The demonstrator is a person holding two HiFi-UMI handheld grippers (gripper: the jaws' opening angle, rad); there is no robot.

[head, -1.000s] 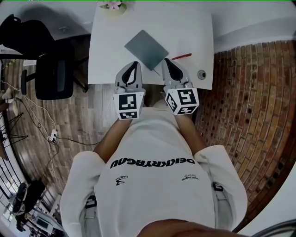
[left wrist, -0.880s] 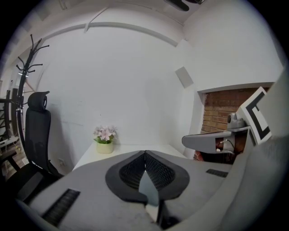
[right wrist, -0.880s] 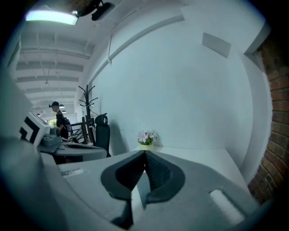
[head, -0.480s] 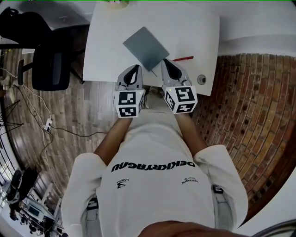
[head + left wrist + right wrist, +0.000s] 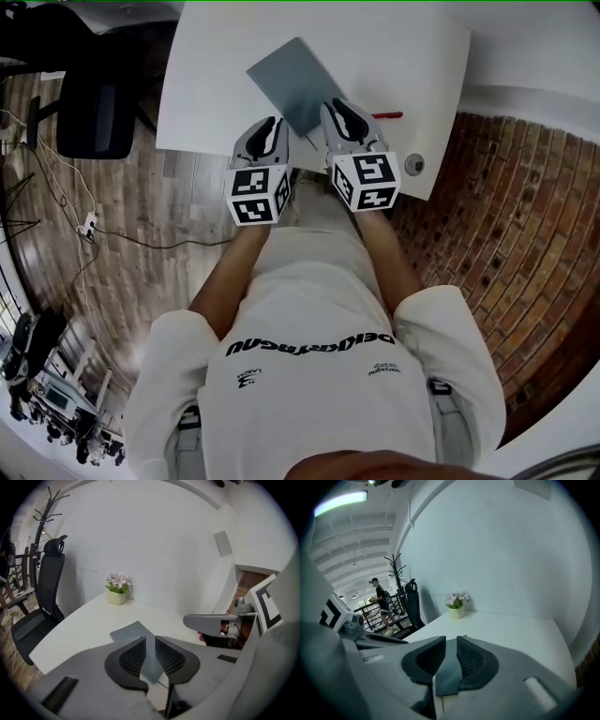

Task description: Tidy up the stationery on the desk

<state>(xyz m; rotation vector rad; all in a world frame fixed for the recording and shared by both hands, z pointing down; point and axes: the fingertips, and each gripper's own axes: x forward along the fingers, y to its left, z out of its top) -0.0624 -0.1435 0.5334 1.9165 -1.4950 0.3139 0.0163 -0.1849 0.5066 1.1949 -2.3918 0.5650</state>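
While left hand-held gripper & right hand-held gripper hover over the near edge of the counter, jaws just been opening, part-open, nothing gripped, grey notebook lies just ahead btwn them, diagonal; red pen crosswise, nearer right.

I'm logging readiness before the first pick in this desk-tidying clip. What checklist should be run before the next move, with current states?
1. Left tongs free: ok; jaws slightly apart, just been opening, nothing gripped.
2. Right tongs free: ok; jaws likewise just been opening, nothing gripped.
3. Grey notebook within reach: ok; flat on the white desk, right ahead of both tongs.
4. Red pen located: ok; on the desk, right of the notebook, apart from it.
5. Tongs clear of the notebook: cannot tell.
6. Place to put stationery: cannot tell; no holder in view.
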